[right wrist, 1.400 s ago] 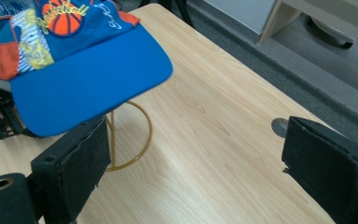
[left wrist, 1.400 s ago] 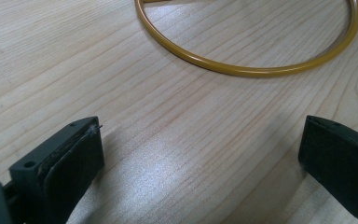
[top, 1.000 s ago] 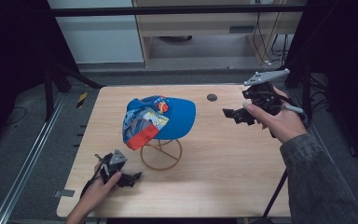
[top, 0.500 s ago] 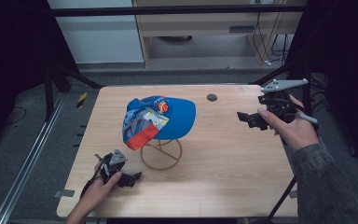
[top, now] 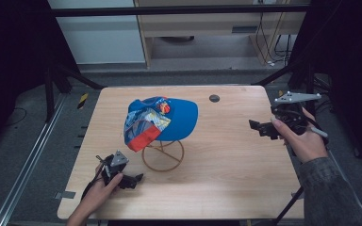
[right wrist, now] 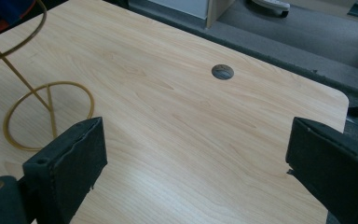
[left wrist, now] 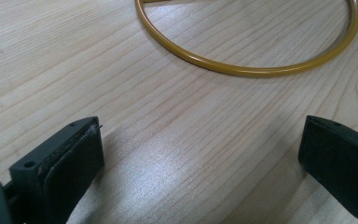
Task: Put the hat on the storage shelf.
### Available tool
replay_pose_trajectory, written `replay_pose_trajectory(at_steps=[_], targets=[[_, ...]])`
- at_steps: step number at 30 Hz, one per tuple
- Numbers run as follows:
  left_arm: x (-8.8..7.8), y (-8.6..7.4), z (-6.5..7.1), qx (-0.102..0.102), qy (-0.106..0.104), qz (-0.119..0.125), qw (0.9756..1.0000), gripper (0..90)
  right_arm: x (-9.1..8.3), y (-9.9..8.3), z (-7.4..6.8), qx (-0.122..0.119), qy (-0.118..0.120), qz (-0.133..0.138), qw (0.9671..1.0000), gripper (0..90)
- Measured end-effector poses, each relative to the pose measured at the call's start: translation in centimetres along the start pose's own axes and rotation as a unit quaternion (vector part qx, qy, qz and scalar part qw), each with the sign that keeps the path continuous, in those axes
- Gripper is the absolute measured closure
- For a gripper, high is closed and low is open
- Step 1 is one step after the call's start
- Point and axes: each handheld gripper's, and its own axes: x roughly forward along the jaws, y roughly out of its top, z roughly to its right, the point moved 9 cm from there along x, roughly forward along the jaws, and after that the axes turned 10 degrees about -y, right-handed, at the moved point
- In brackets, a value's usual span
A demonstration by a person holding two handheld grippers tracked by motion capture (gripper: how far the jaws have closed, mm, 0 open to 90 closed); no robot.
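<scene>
A blue cap [top: 169, 120] with a red and patterned brim sits on a gold wire stand [top: 163, 170] at the middle of the wooden table [top: 226, 174]. My left gripper [top: 139, 179] rests low on the table near the front left corner, just left of the stand's base ring. Its jaws are open, and the left gripper view shows bare wood between them with the ring [left wrist: 242, 71] beyond. My right gripper [top: 257, 127] hovers at the table's right edge, open and pointing towards the cap. The stand [right wrist: 92, 100] is off to the left in the right gripper view.
A small dark round hole [top: 214, 98] marks the table top behind the cap, and it also shows as the hole [right wrist: 222, 71] ahead of the right jaws. Grey floor and a metal rail [top: 28, 169] run along the left; a cabinet stands beyond the far edge.
My right gripper has drawn back to the right, away from the cap, out to the table's right edge. The left gripper and the cap have stayed put.
</scene>
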Motion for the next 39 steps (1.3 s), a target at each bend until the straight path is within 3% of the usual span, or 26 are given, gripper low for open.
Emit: replay_pose_trajectory(at_steps=[19,28,39], targets=[[0.0,0.0,0.0,0.000,0.001,-0.001,1.0000,0.0,1.1,-4.9,0.8,0.012,-0.017,-0.018,0.9996,7.2],[0.0,0.0,0.0,0.000,0.001,0.000,1.0000,0.0,2.1,-7.1,0.5,0.013,-0.026,-0.026,0.9992,7.7],[0.0,0.0,0.0,0.000,0.001,-0.001,1.0000,0.0,3.6,-9.7,-0.6,0.007,-0.020,-0.049,0.9986,8.4]])
